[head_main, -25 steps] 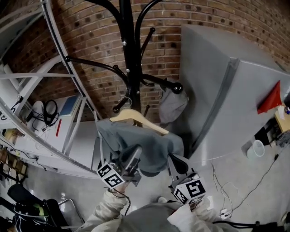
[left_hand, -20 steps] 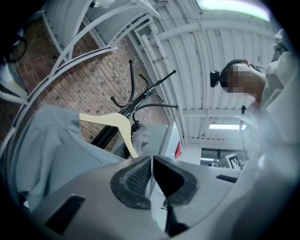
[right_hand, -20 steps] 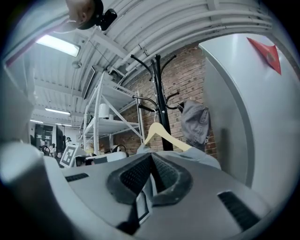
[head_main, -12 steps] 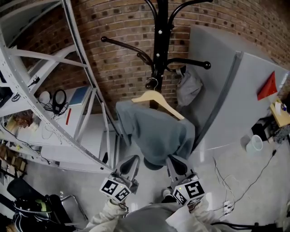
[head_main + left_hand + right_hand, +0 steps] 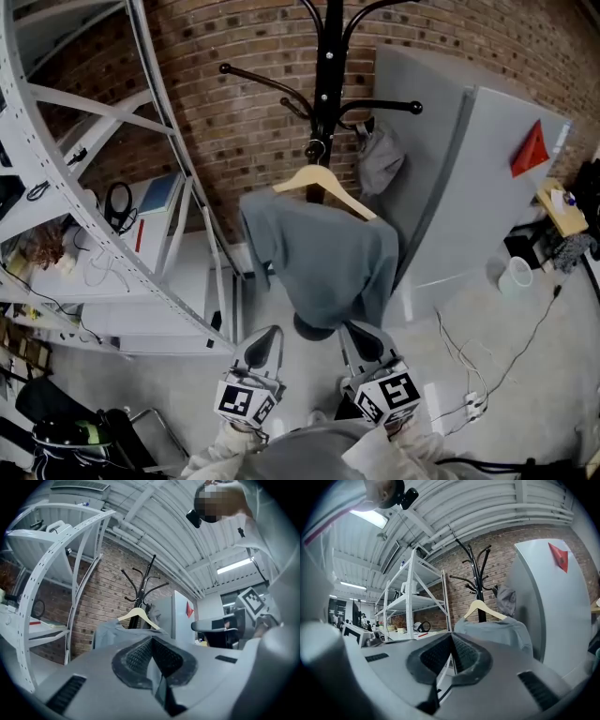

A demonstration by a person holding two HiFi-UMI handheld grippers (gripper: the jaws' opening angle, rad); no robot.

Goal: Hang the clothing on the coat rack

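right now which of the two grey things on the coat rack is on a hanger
The larger grey garment, draped over the wooden hanger. The smaller grey piece up to its right hangs straight off a rack arm.

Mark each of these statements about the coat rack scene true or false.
1. The grey garment hangs on a wooden hanger hooked to the coat rack. True.
2. The left gripper is clamped on the garment. False: its jaws are shut on nothing, below the garment.
3. The right gripper has its jaws together and holds nothing. True.
4. The wall behind the rack is painted white. False: it is a bare brick wall.
5. A red triangle sits on the grey cabinet. True.
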